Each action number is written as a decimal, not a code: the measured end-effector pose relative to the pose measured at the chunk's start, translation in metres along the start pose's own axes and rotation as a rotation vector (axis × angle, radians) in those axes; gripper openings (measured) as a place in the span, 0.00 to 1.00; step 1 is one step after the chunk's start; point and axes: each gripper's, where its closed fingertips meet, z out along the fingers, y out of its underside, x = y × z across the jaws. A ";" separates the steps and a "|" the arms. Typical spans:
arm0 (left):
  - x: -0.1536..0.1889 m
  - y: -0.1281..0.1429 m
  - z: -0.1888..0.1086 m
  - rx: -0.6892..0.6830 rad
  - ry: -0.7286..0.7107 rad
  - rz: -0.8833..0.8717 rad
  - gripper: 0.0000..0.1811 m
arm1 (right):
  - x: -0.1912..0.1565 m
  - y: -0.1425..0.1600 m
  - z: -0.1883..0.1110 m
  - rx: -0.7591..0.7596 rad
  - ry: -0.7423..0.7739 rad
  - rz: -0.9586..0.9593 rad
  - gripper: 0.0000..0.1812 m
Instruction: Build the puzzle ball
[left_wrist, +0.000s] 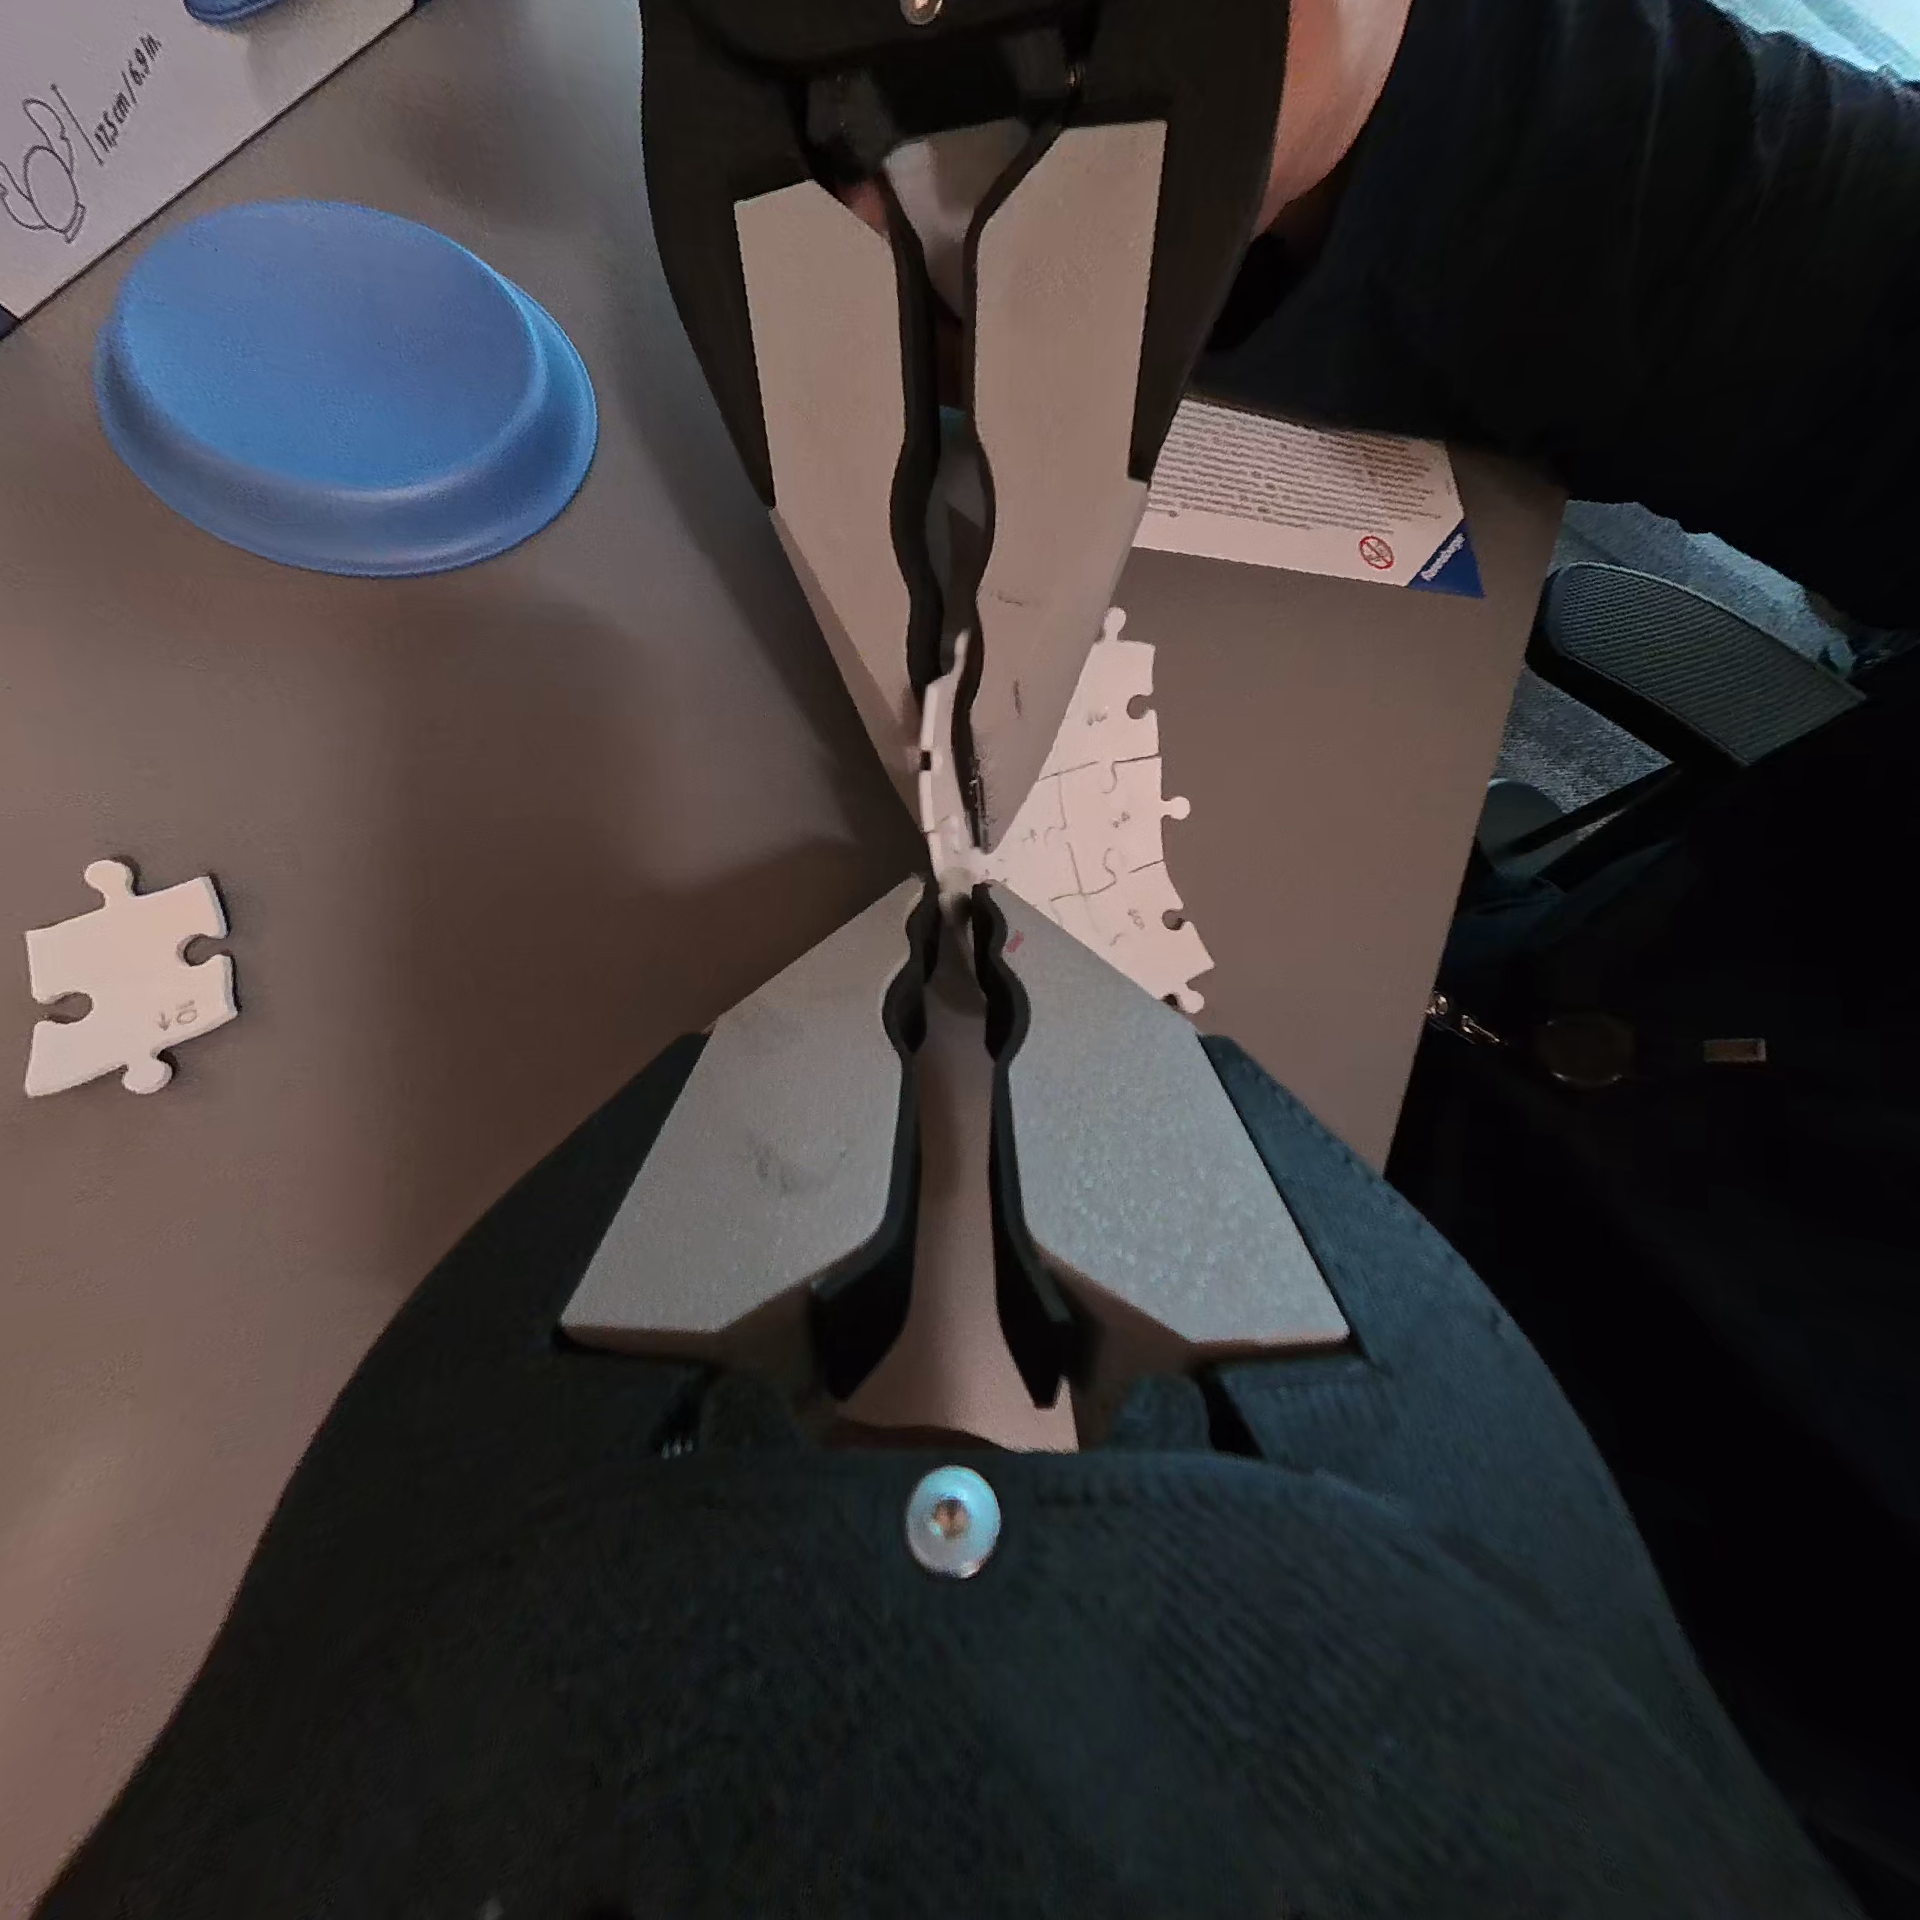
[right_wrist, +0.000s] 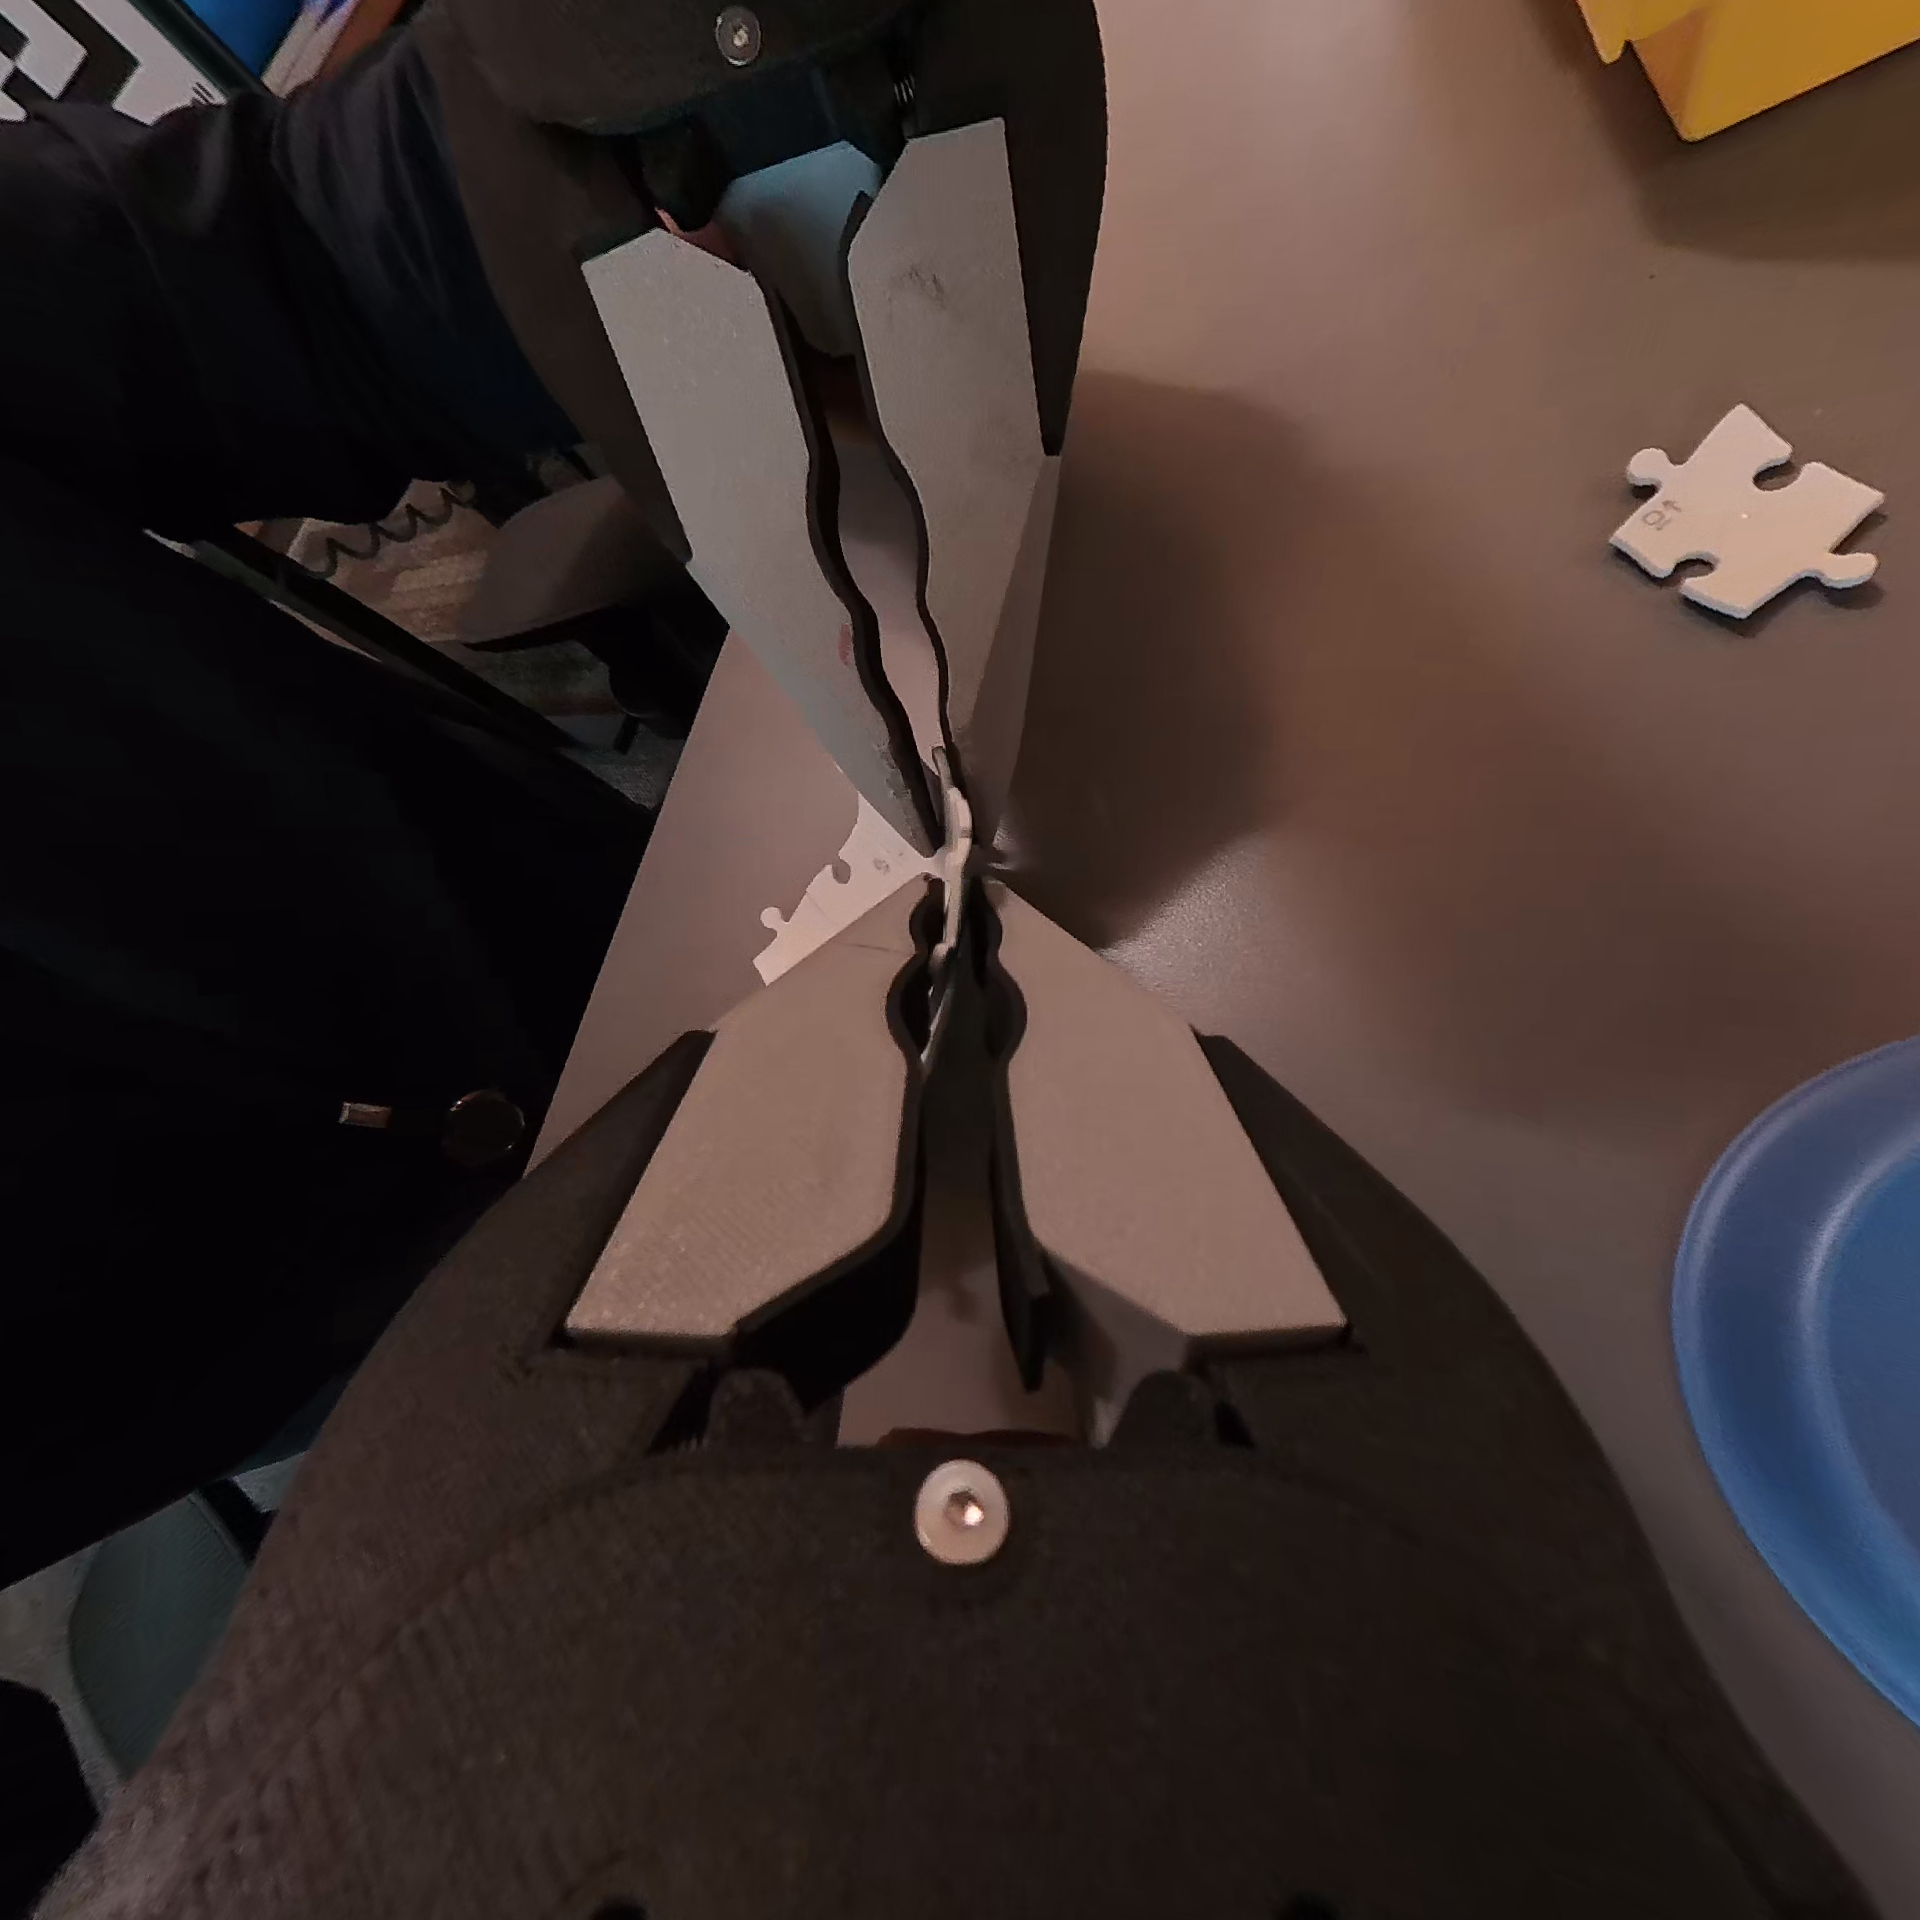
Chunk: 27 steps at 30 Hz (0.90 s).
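My two grippers meet tip to tip above the grey table. My left gripper is shut on the end of a curved strip of joined white puzzle pieces, which fans out to the right. My right gripper comes in from the top, shut on a white puzzle piece that touches the strip. In the right wrist view my right gripper grips its piece edge-on, the left gripper faces it, and the strip shows to the left. A loose white piece lies on the table, also in the right wrist view.
A blue dish lies upside down on the table, also in the right wrist view. A printed leaflet lies at the table edge, a white printed box at the far left, a yellow box at the far corner. A person in dark clothing sits close by. The tips of both grippers are at nearly the same place.
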 end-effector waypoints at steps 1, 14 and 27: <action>0.000 0.000 0.000 -0.002 0.000 0.001 0.02 | 0.000 0.000 0.000 -0.004 0.006 -0.006 0.00; 0.000 -0.004 0.000 0.029 0.015 -0.031 0.01 | 0.001 0.000 -0.003 -0.027 0.063 -0.056 0.00; -0.001 -0.007 0.002 0.064 0.037 -0.073 0.01 | 0.002 -0.003 -0.003 -0.006 0.065 -0.044 0.00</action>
